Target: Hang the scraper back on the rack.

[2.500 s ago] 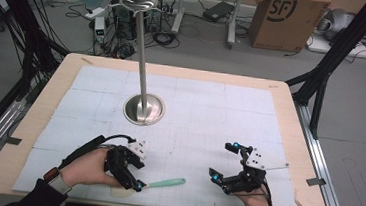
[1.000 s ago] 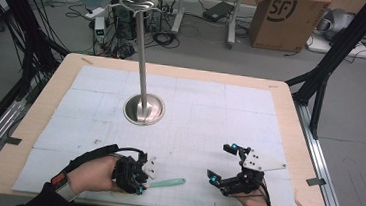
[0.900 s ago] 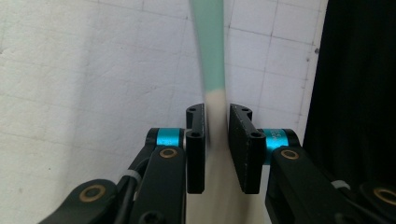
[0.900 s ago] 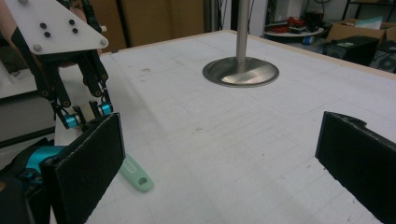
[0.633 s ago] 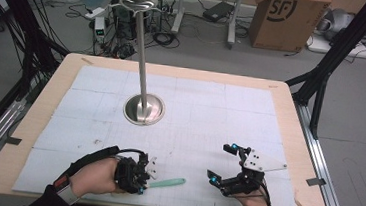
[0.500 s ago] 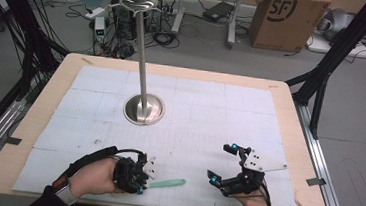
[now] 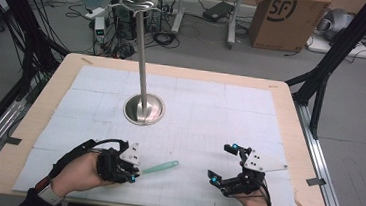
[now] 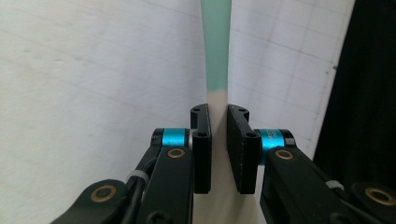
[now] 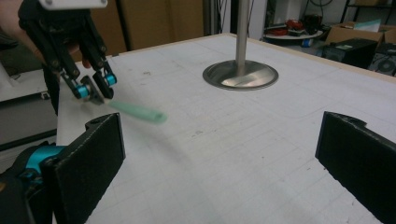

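Left gripper view: green stick [image 8: 215, 46] clamped between fingers [image 8: 201, 140]

Matt mint-green plastic handle [image 7: 159, 167], smooth. Glossy polished metal stand [image 7: 143, 107] with mirror-bright round base. Pale wooden surface [image 7: 291, 108] under matt white gridded mat [image 7: 205, 110]. Matt black plastic left tool [image 8: 218, 140].

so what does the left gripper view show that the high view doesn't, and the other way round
Left gripper view: the left tongs shut on the white end of the green stick, seen close up. High view: the metal stand with its tall pole, the right tongs open, and the cardboard box on the floor behind. Both share the stick, the left tongs and the white gridded mat.
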Demonstrator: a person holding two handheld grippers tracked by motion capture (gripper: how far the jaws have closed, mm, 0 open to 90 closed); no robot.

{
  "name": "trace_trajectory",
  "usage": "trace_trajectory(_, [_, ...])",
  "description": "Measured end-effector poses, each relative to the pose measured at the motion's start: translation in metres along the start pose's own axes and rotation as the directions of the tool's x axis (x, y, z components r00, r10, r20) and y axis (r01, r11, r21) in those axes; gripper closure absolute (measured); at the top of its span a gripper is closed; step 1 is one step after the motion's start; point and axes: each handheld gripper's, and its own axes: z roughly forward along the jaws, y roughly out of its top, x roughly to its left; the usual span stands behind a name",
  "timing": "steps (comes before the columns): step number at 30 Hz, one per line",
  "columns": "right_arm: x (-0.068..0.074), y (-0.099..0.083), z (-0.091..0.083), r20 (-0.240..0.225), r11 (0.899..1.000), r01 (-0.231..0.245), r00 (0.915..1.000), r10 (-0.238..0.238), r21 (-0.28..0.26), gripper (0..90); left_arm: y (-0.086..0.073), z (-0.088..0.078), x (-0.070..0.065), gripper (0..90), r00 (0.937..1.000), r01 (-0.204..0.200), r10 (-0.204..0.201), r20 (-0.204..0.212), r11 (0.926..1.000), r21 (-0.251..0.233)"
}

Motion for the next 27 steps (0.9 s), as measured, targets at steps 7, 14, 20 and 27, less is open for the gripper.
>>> trace_trajectory(7, [-0.003, 0.0, -0.003, 0.01, 1.0, -0.014, 0.9999, 0.014, -0.011, 0.3, -0.015, -0.024, 0.02, 80.5, 0.9938, 0.097, -0.103, -0.042, 0.9856, -0.139])
trace_trajectory(14, [-0.006, 0.0, -0.003, 0.011, 1.0, -0.011, 0.9999, 0.011, -0.015, 0.3, -0.026, -0.042, 0.036, 80.5, 0.9784, 0.161, -0.189, -0.083, 0.9503, -0.266])
trace_trajectory(20, [-0.007, 0.0, -0.003, 0.014, 1.0, -0.017, 0.9998, 0.017, -0.017, 0.3, -0.038, -0.06, 0.048, 80.4, 0.964, 0.189, -0.241, -0.112, 0.9168, -0.352])
trace_trajectory(27, [-0.008, 0.0, -0.003, 0.012, 1.0, -0.021, 0.9997, 0.021, -0.015, 0.3, -0.056, -0.081, 0.065, 80.4, 0.9513, 0.236, -0.296, -0.084, 0.8763, -0.42])
